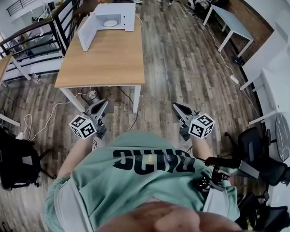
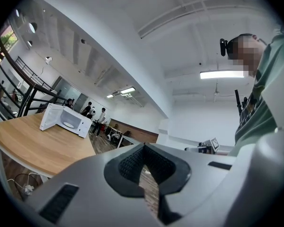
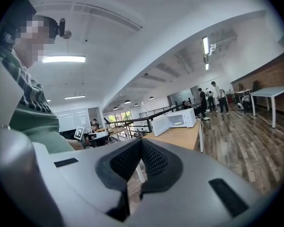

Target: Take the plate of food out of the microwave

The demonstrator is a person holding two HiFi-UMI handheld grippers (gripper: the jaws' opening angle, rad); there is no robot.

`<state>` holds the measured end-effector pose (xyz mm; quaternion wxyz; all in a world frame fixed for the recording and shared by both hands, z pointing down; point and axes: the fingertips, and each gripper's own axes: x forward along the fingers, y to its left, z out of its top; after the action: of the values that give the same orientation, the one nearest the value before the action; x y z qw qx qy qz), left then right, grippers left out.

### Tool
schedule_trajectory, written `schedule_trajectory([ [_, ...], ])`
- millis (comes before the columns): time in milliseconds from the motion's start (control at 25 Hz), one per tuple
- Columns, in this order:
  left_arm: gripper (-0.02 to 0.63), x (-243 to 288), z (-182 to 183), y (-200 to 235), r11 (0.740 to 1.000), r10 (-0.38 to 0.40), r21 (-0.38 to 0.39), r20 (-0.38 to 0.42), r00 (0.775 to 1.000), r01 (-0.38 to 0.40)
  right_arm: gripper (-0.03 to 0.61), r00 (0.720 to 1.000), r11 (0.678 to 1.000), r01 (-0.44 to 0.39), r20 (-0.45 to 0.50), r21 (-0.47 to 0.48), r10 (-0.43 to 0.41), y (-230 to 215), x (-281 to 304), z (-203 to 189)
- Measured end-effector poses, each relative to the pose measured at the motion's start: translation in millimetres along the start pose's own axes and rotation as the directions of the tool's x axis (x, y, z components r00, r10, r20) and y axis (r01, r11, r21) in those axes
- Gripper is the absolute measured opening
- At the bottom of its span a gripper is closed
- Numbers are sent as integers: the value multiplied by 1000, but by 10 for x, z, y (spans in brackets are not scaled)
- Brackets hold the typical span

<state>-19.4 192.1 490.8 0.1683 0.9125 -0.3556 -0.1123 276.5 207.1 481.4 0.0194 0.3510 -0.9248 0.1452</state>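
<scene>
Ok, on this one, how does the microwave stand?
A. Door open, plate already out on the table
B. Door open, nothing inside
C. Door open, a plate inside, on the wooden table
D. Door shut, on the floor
C: the head view shows the microwave at the far end of the wooden table, its door swung open and the plate lying inside.

**Right gripper shut and empty, microwave open beyond**

The right gripper [image 3: 141, 142] has its jaws closed together with nothing between them. At two o'clock from the tips, a white microwave [image 3: 176, 121] stands on a wooden table [image 3: 180, 137], its door swung open and a pale plate [image 3: 178, 123] inside. A person's green shirt [image 3: 31, 115] fills ten o'clock.
</scene>
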Motion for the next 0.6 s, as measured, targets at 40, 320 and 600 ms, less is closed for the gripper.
schedule_trajectory([
  [40,-6,-78,37,115,1000,2,-2,3,1000,-2,6,1000,1000,-5,-10,-3,5,58,146,3],
  [320,-6,-636,169,870,998,52,-43,39,998,-50,6,996,998,-40,-77,-46,36,383,1020,39],
  [600,-6,-954,237,1297,990,121,-79,66,990,-116,6,987,992,-103,-131,-70,93,514,1640,124],
])
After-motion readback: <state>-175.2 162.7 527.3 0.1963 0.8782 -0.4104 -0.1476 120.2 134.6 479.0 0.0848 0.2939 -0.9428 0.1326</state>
